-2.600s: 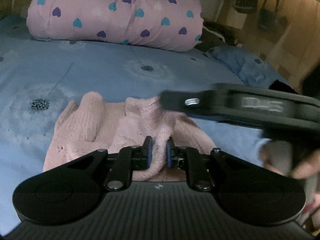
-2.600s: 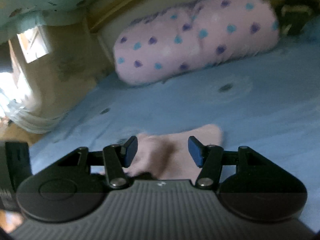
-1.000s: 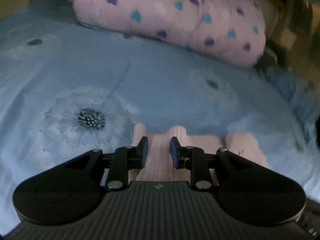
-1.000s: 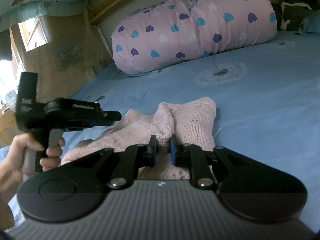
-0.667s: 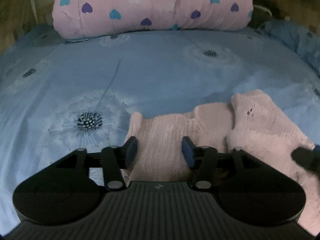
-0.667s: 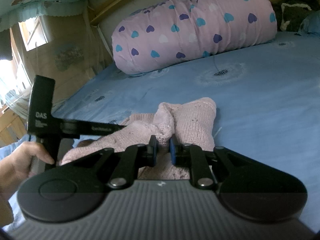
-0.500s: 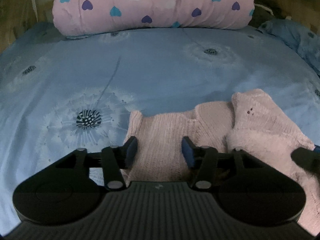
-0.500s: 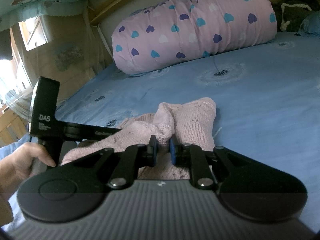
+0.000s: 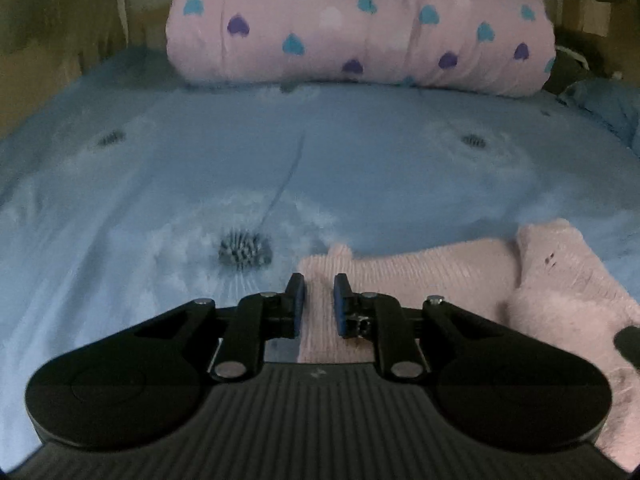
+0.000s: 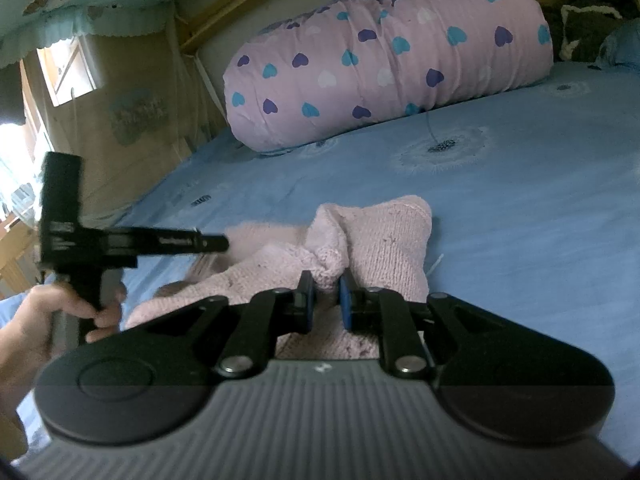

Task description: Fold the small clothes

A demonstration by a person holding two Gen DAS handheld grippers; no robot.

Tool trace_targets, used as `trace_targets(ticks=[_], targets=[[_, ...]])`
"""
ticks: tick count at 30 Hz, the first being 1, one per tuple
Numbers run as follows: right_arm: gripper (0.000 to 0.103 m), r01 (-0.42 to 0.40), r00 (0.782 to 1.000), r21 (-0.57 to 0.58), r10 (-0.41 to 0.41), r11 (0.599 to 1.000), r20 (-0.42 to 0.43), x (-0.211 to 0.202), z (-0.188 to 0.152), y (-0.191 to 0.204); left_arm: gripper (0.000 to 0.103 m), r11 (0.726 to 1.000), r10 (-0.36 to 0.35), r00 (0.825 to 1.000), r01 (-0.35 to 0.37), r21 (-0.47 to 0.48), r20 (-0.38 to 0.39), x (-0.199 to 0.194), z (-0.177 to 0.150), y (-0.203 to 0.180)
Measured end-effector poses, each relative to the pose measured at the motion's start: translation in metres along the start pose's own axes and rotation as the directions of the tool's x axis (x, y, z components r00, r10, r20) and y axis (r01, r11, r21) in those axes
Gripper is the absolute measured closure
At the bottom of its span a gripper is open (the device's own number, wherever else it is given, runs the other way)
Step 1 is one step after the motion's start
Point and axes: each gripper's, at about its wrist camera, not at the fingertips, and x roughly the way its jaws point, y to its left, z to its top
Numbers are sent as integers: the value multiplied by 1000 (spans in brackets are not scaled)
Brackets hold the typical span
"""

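The small pink knitted garment (image 9: pixel 432 280) lies rumpled on the blue bed sheet (image 9: pixel 360 168), near the front edge of the bed, well apart from the rolled pink quilt with hearts (image 9: pixel 360 28) at the head. Its left edge sits between the fingers of the left hand-held gripper (image 9: pixel 319 304), whose jaws have just been closing and now stand narrow on that flat knit border, right beside a printed dandelion head (image 9: pixel 245 254). To the right, the knit bunches up into a thicker, fluffier heap. There the right hand-held gripper (image 10: pixel 325 300) is clamped tight on a pinched ridge of the fabric, which rises in a small peak just ahead of its blue pads. From the right side I can see the person's left hand (image 10: pixel 60 312) wrapped around the left gripper's handle, its black body reaching level over the garment's far end
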Motion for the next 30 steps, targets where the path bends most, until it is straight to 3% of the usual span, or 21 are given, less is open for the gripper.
trace_targets(ticks=[3,8,12,14,16,18,23,27,30], targets=[[88,0,1000,0,0,1000,0,0,0,0,84,999,-11,1000,11,-32,17,-17,-2,1],[87,-34,999,54,34,998,-2,0,3,-1,84,999,36,999,-36,8,21,-67,-11,-9],[91,-40,999,73,41,996,-13,-2,9,4,80,999,4,1000,-3,-51,20,-106,-26,-9],[92,-48,999,81,50,996,-18,-3,14,7,72,994,-35,998,39,-100,50,-125,-34,-7],[92,-49,998,82,51,995,-25,-2,21,12,40,987,-77,991,90,-130,105,-142,-43,-7],[92,-54,998,73,56,996,-30,0,30,18,27,987,-100,987,115,-114,129,-152,-45,-11],[92,-91,996,54,92,994,-17,18,61,46,26,982,-153,977,167,-84,151,-155,-48,-20],[92,-143,990,25,143,989,1,41,88,78,26,982,-149,981,161,-95,125,-139,-55,-18],[91,-166,985,-13,165,986,-50,66,99,96,26,988,-113,988,123,-91,110,-126,-58,-18]])
